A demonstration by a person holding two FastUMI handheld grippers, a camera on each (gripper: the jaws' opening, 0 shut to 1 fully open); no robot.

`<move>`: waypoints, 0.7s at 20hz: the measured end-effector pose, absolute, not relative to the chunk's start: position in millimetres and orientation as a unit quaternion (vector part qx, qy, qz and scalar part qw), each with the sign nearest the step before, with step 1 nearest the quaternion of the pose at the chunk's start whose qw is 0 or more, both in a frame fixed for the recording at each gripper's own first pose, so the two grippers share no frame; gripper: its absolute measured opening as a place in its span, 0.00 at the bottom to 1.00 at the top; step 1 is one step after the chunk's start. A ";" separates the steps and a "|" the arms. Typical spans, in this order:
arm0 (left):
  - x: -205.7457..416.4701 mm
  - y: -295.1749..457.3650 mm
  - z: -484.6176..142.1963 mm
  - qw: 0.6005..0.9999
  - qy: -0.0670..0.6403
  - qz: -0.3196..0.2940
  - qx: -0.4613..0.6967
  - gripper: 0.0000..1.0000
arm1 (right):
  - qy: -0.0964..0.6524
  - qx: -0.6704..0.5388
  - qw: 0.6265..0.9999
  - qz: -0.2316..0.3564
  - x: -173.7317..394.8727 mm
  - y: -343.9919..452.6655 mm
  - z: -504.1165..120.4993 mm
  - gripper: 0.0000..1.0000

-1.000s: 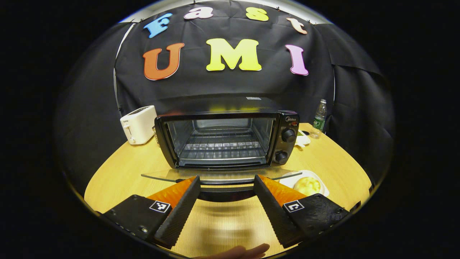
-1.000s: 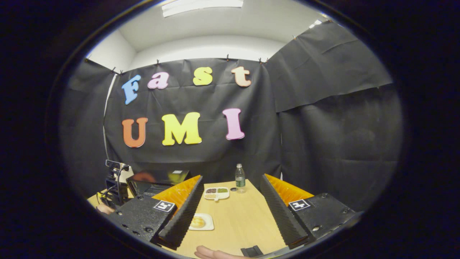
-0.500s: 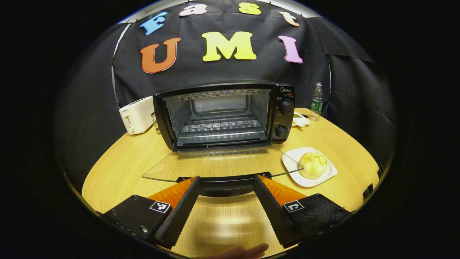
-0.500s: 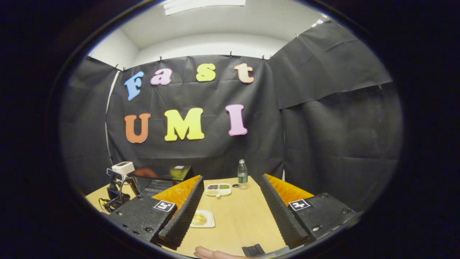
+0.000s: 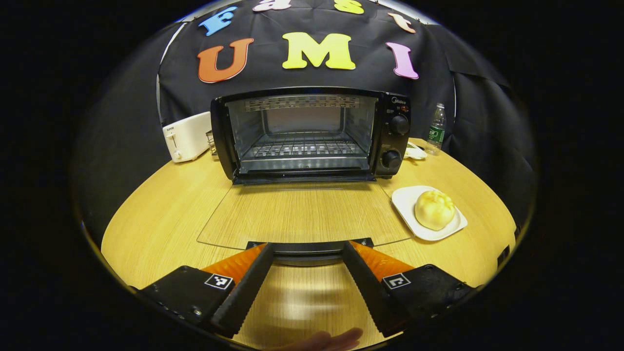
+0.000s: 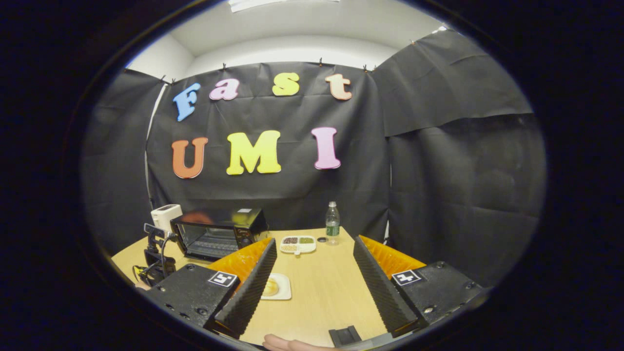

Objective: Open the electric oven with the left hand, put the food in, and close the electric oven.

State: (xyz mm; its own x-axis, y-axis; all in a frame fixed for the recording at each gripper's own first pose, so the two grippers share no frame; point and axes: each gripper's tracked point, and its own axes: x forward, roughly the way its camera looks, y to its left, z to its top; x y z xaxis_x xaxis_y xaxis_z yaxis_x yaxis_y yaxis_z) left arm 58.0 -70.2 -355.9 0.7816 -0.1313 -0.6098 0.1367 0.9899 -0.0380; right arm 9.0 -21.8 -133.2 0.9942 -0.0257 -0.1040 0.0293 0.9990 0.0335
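The left claw (image 5: 307,261) stood spread wide around the handle (image 5: 307,249) of the oven (image 5: 312,131) door (image 5: 302,214), which lay flat open ahead of it; whether its fingers touched the handle I could not tell. The bun (image 5: 434,209) sat on a plate (image 5: 404,200) on the desk (image 5: 156,219), ahead and right of that claw. The right claw (image 6: 314,287) hung open above the desk, with the plate just ahead by its left finger.
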 end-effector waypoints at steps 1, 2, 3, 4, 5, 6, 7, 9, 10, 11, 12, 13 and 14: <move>57.7 -70.0 -356.2 0.944 0.323 -0.070 0.002 0.95 | 0.056 0.020 0.998 -0.014 9.7 -21.0 -135.5 0.97; 58.4 -70.9 -354.6 0.946 0.317 -0.069 -0.002 0.96 | 0.060 0.021 0.998 -0.014 10.4 -20.5 -139.3 0.97; 59.6 -71.1 -354.0 0.947 0.314 -0.068 -0.006 0.95 | 0.063 0.021 0.998 -0.014 11.9 -20.1 -142.1 0.97; 57.4 -70.7 -354.9 0.947 0.314 -0.067 -0.009 0.95 | 0.067 0.020 0.997 -0.015 13.2 -20.8 -144.5 0.97; 57.5 -70.0 -351.8 0.949 0.309 -0.066 -0.012 0.95 | 0.070 0.020 0.997 -0.015 14.1 -20.7 -146.4 0.97; 58.9 -68.7 -346.6 0.952 0.300 -0.064 -0.016 0.95 | 0.071 0.019 0.997 -0.015 14.3 -20.0 -147.6 0.97; 59.8 -65.9 -342.1 0.954 0.294 -0.060 -0.020 0.95 | 0.072 0.019 0.997 -0.015 15.2 -20.0 -148.6 0.97; 58.9 -56.3 -330.8 0.956 0.286 -0.050 -0.031 0.95 | 0.075 0.019 0.997 -0.014 17.4 -20.5 -152.5 0.97; 57.7 -53.0 -322.5 0.958 0.280 -0.047 -0.039 0.95 | 0.077 0.020 0.997 -0.013 19.1 -20.0 -154.9 0.97; 56.4 -51.1 -311.8 0.960 0.272 -0.048 -0.048 0.96 | 0.080 0.023 0.996 -0.013 21.7 -19.5 -157.0 0.97; 54.4 -47.5 -299.5 0.962 0.262 -0.049 -0.053 0.95 | 0.083 0.026 0.996 -0.013 23.2 -19.5 -160.0 0.97; 53.3 -43.8 -286.5 0.965 0.250 -0.050 -0.056 0.95 | 0.086 0.028 0.996 -0.012 25.1 -18.5 -162.8 0.97; 50.1 -41.6 -272.4 0.969 0.236 -0.054 -0.055 0.95 | 0.089 0.030 0.995 -0.011 26.9 -16.4 -166.0 0.97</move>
State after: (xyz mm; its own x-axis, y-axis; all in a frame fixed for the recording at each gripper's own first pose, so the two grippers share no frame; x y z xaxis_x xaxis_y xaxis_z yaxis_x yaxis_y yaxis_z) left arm 50.1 -41.6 -272.4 0.8829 -0.1307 -0.4511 0.0789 0.9881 -0.1319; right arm 26.9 -16.4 -166.0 0.9838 -0.0169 -0.1786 0.0275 0.9980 0.0571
